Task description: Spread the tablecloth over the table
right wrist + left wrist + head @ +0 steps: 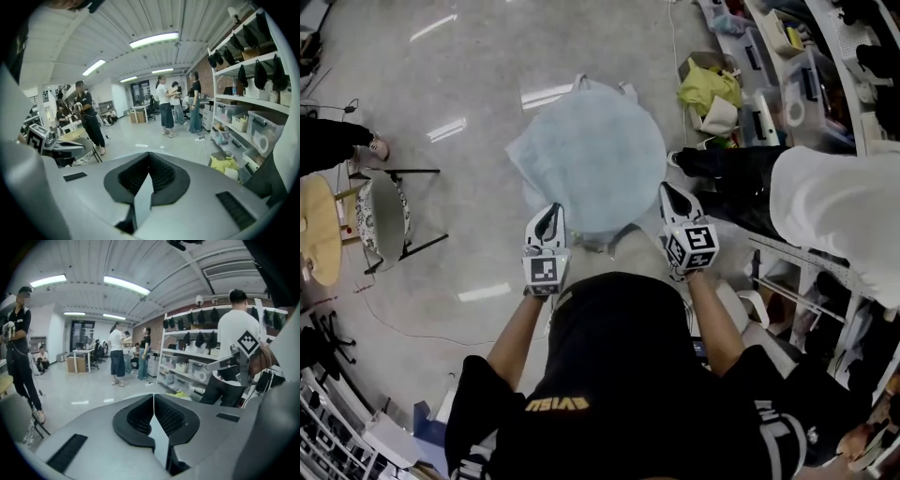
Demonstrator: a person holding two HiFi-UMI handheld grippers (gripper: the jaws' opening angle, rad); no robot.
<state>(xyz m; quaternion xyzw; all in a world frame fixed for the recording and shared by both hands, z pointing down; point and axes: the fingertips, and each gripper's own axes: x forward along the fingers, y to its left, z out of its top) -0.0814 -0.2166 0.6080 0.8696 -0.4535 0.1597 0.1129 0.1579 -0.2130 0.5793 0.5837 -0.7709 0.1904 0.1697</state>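
Lying draped over the round table, which it hides, the pale blue tablecloth (pixel 591 155) has one corner jutting past the table's left side. Left gripper (pixel 548 216) and right gripper (pixel 672 194) are at the table's near edge, the jaws of each pressed together; whether cloth is caught between them, cannot tell. Patterned chair (pixel 382 217) is left of the table and shelves (pixel 811 80) right of it.

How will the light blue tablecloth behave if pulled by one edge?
Probably floppy: the tablecloth takes the round shape beneath it and sags at its left. Likely light, as it looks thin. It may slide or bunch, since nothing rests on it.
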